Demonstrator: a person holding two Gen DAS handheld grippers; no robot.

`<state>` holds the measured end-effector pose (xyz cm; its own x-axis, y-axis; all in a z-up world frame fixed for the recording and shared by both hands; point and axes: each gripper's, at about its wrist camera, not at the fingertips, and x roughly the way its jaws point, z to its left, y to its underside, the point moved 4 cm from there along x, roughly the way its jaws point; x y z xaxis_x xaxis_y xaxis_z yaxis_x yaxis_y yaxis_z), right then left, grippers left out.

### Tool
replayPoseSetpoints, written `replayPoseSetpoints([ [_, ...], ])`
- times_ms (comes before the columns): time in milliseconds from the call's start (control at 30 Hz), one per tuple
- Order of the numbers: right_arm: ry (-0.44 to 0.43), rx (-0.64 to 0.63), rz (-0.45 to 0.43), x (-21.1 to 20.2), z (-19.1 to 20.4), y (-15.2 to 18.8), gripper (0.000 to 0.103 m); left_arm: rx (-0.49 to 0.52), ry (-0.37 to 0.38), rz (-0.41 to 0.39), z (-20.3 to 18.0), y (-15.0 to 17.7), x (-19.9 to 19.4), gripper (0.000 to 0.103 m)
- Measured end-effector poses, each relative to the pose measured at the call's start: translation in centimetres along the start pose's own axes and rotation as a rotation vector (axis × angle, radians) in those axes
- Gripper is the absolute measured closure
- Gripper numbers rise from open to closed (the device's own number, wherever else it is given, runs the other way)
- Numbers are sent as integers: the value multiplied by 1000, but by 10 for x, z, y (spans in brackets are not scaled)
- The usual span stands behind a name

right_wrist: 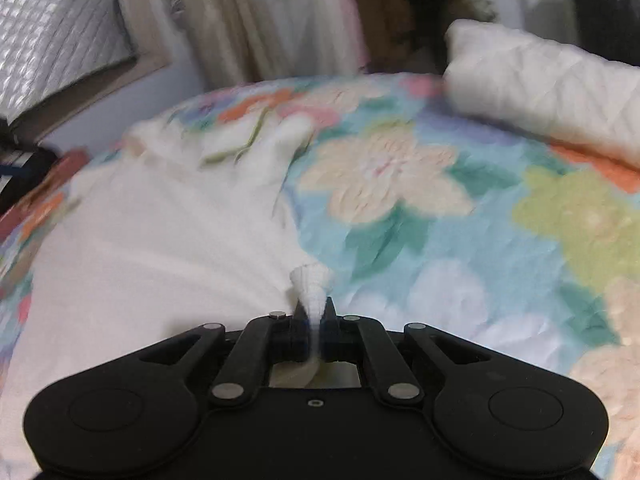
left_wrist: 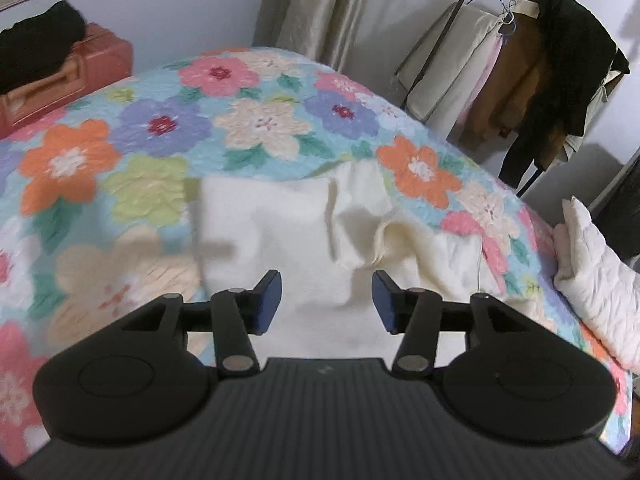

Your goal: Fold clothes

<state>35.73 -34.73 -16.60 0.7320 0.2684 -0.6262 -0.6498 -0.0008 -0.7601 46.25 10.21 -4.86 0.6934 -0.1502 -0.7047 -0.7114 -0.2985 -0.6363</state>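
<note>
The garment (left_wrist: 288,232) was seen to be plain cream-white. The bedspread (left_wrist: 168,128) was patterned with big flowers in orange, pink, purple, cream and yellow-green, with green leaves, on a light blue ground. The left gripper (left_wrist: 326,300) was black, with blue pads (left_wrist: 269,300). A suitcase (left_wrist: 60,80) was coral red. The quilted pillow (left_wrist: 600,280) was off-white.

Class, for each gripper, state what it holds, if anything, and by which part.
The right gripper pinches a bunched edge of the white garment. The left gripper is open above it, holding nothing.
</note>
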Motion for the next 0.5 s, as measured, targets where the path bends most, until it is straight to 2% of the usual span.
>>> replayPoseSetpoints([
  [67,-11,-67,28,1,3,-10,98,27,-36,21,7,0,-9,54],
  [167,-68,-61,173,7,0,-36,98,119,-76,60,6,-11,-23,54],
  [233,-83,-49,278,10,-1,-54,98,206,-66,78,-6,-19,-34,54],
  [267,-86,-51,335,11,-1,-62,98,255,-64,74,-15,-24,-40,50],
  [333,-105,11,442,14,-2,-76,98,302,-73,56,-32,-32,-47,37],
  [400,-196,136,526,14,-1,-78,97,308,-75,72,-47,-37,-46,36],
  [500,-242,412,529,17,-13,-67,96,353,-84,129,-73,-41,-43,36],
])
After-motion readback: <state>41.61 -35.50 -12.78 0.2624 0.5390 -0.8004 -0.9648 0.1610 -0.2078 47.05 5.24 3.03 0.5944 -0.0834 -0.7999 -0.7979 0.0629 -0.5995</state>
